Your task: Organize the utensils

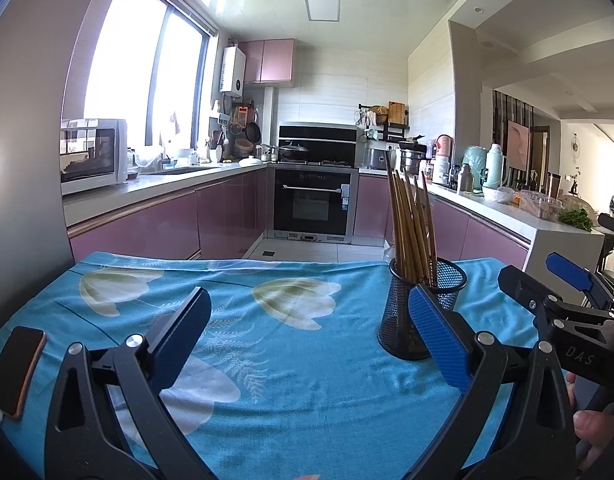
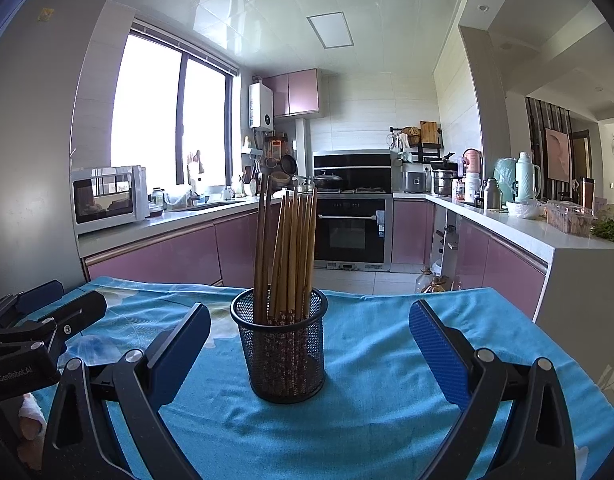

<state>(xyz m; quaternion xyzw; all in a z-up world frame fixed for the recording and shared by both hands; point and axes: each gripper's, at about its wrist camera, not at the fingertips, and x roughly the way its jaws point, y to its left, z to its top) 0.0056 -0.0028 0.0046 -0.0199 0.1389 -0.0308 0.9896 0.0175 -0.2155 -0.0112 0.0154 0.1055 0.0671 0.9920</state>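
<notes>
At the bottom of the right wrist view, the right gripper (image 2: pixel 309 328) stood with its blue-padded fingers (image 2: pixel 439 354) spread wide and nothing between the pads, low over the blue floral tablecloth (image 2: pixel 387 400). Centred just beyond the fingertips, the black mesh holder (image 2: pixel 283 354) sat upright on the cloth, and the bundle of wooden chopsticks (image 2: pixel 291 256) stood in it, leaning slightly and fanning out at the top. In the lower left of that frame the left gripper (image 1: pixel 309 320) showed from the side; in its own view its jaws were likewise released and wide apart, empty over the cloth, with the holder partly hidden behind its right finger in the lower right of centre. A phone (image 1: pixel 17 370) lay flat at the lower left edge of the left wrist view. Past the table's far edge, the tiled floor led to a built-in oven (image 2: pixel 351 228) at mid-frame, a white microwave (image 2: pixel 107 198) on the left counter, and a bright window (image 2: pixel 167 120) in the upper left.
</notes>
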